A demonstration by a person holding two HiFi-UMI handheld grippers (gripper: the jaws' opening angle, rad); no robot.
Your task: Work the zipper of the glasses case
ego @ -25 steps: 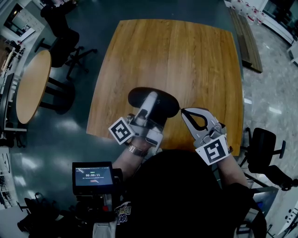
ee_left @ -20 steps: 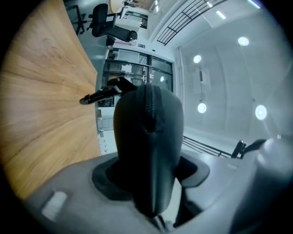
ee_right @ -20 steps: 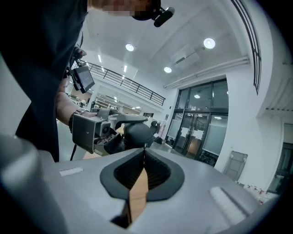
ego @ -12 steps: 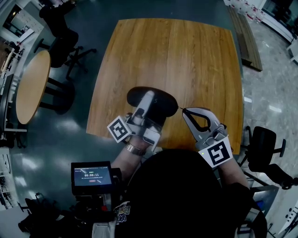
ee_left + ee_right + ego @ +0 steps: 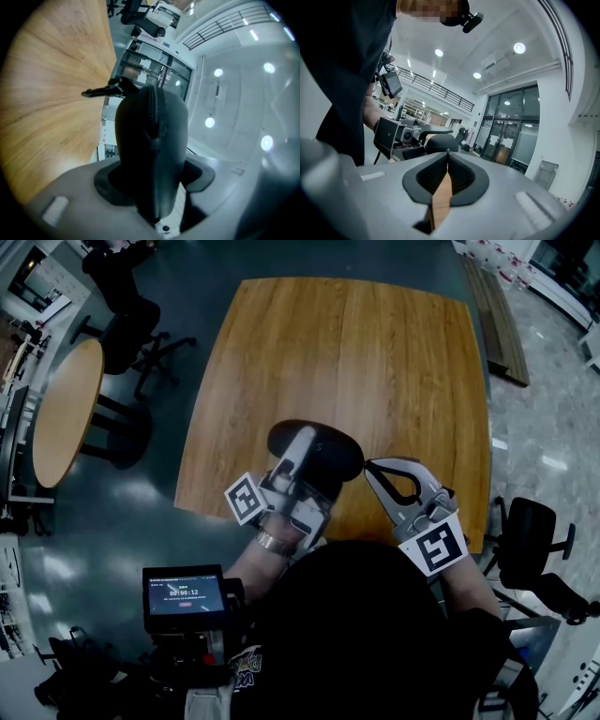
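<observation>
The black glasses case (image 5: 323,442) is held over the near edge of the wooden table (image 5: 375,352). My left gripper (image 5: 305,454) is shut on it across its middle. In the left gripper view the case (image 5: 150,136) stands between the pads with its zipper seam facing the camera. My right gripper (image 5: 367,465) is shut, with its tips at the case's right end, where they pinch the small zipper pull. In the right gripper view the closed jaws (image 5: 447,157) point at the case (image 5: 440,141) and the left gripper (image 5: 401,136) beyond.
A round wooden table (image 5: 61,413) and dark chairs (image 5: 131,334) stand on the floor to the left. An office chair (image 5: 530,540) is at the right. A small screen device (image 5: 185,594) sits at the person's waist. The far half of the table is bare wood.
The left gripper and the case have shifted slightly to the right, toward the right gripper's tips. The right gripper has stayed shut in nearly the same place.
</observation>
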